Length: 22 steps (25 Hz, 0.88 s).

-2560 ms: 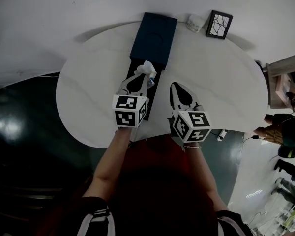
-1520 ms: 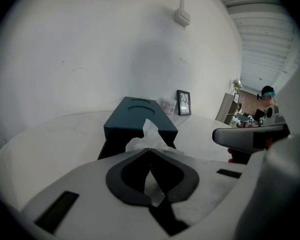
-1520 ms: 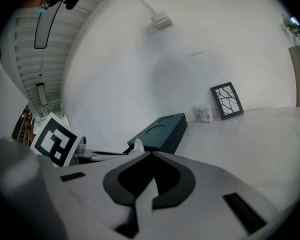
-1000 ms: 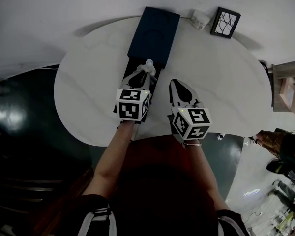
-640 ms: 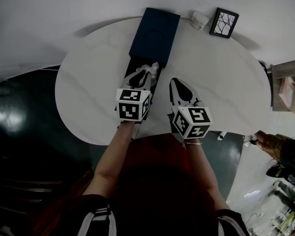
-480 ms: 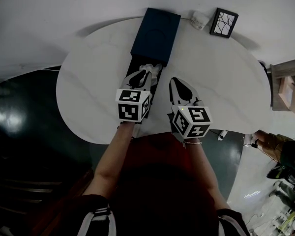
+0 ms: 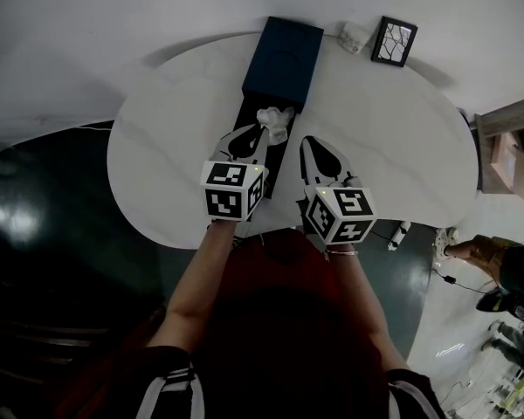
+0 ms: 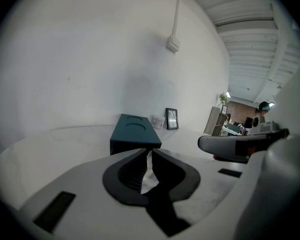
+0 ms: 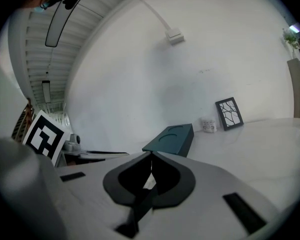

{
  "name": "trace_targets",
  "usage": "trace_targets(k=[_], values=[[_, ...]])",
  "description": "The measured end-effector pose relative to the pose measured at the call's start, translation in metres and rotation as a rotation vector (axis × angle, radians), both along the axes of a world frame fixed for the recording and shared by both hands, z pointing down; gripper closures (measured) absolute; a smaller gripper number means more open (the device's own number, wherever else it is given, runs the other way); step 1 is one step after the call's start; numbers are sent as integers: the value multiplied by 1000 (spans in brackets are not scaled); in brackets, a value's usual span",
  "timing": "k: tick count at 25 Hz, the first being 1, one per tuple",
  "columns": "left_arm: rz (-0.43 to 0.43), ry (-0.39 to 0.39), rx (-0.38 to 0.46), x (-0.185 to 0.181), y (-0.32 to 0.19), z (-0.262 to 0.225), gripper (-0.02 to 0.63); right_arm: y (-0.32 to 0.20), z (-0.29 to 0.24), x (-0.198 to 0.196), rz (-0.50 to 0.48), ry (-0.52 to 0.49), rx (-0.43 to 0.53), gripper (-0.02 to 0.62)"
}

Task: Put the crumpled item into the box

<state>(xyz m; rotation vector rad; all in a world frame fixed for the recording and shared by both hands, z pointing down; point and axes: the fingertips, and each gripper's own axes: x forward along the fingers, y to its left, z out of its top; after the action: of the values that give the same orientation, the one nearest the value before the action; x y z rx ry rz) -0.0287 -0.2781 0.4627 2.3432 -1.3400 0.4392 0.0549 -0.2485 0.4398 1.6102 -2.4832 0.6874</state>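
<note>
Since 0.5 s ago the crumpled item shows fuller and a bit more toward 1 o'clock off the left gripper tips; both grippers sit in nearly the same spots. Left gripper fingers are pressed almost together, pinching the white crumpled item; in the left gripper view the paper fills the narrow slit between the jaws. The item hangs over the far end of the box's black open tray, just short of the dark blue box section at 12 o'clock. I can't tell whether it touches the tray. Right gripper is just beside the left at 3 o'clock, over the white table, with its jaws pressed together at the tips. The dark blue box lies ahead of it toward 12 to 1 o'clock. At the table's far edge, 1 o'clock, stand a picture frame and a small white jar beside it at 9 o'clock. The blue box is dead ahead in the left gripper view, with the frame behind it.
</note>
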Motion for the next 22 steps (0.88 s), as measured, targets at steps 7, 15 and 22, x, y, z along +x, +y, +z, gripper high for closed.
trace_targets(k=[7,15,22], values=[[29,10,50,-10,20,-17,580,18,-13,-10,19,6,35,580],[33,24,89,-23,36,-31,580,37,-25,-20,30,11,68,580],[39,42,118,-31,48,-40,581,48,-34,-26,38,26,94,581]])
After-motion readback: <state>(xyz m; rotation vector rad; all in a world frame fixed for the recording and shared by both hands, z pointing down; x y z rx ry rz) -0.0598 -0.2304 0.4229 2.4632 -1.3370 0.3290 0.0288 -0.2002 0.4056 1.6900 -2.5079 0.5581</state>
